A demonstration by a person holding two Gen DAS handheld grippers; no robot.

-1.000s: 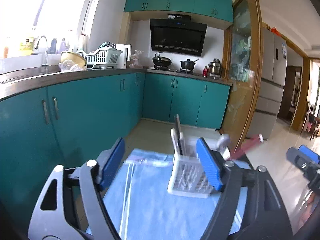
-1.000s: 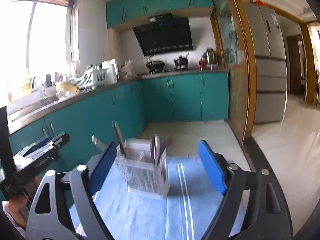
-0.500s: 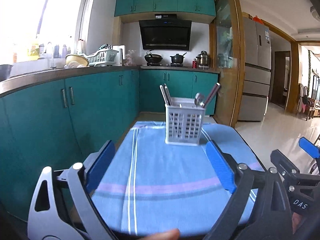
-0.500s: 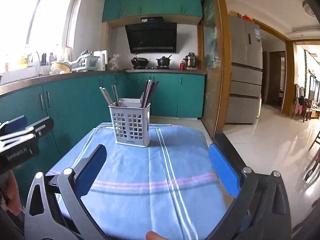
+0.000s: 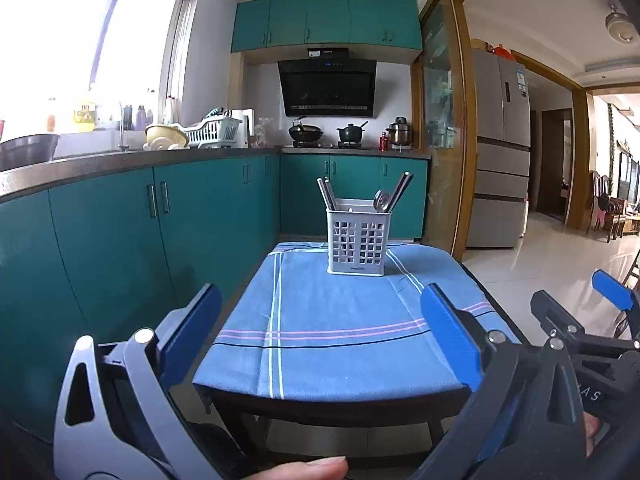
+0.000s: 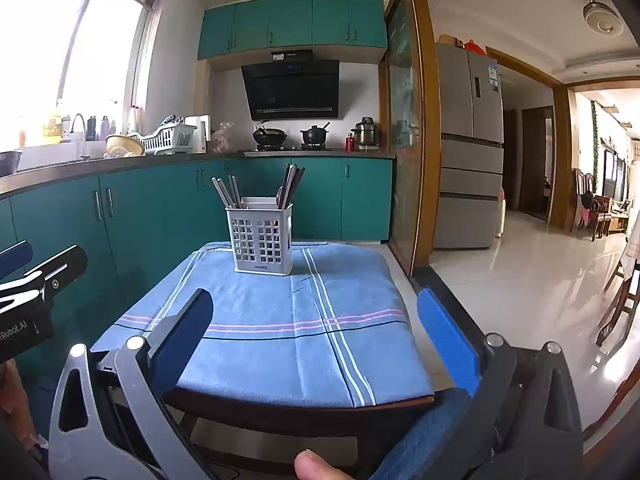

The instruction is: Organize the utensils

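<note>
**Utensils stand sorted in caddy as both grippers hang back from the table**

A pale grey perforated plastic utensil caddy point(image 5: 356, 241) stands upright near the far edge of a small dark wooden table point(image 5: 340, 402), on a blue woven cloth with pink and white stripes point(image 5: 336, 328). Metal utensils point(image 6: 290, 186) lean out of its compartments, one bundle at the caddy's left side, another at its right, which suggests the sorting is largely done; nothing lies loose on the cloth. The caddy sits well back, leaving the near half of the cloth bare as working room.

The left gripper point(image 5: 320, 340) hovers off the near edge, its blue-padded jaws still spreading towards full width, with nothing between them. The right gripper point(image 6: 316, 338) is beside it, jaws wide apart and likewise empty. Both sit well apart from the caddy, a stance that reads as release, not reach.

Nothing blocks the way between grippers and caddy. Around the table, teal kitchen cabinets point(image 5: 120, 248) run along the left wall under a dark counter with a white dish rack point(image 5: 212, 131); a black range hood point(image 5: 328, 87) hangs over pots on the stove, and a silver refrigerator point(image 6: 470, 148) stands to the right.
</note>
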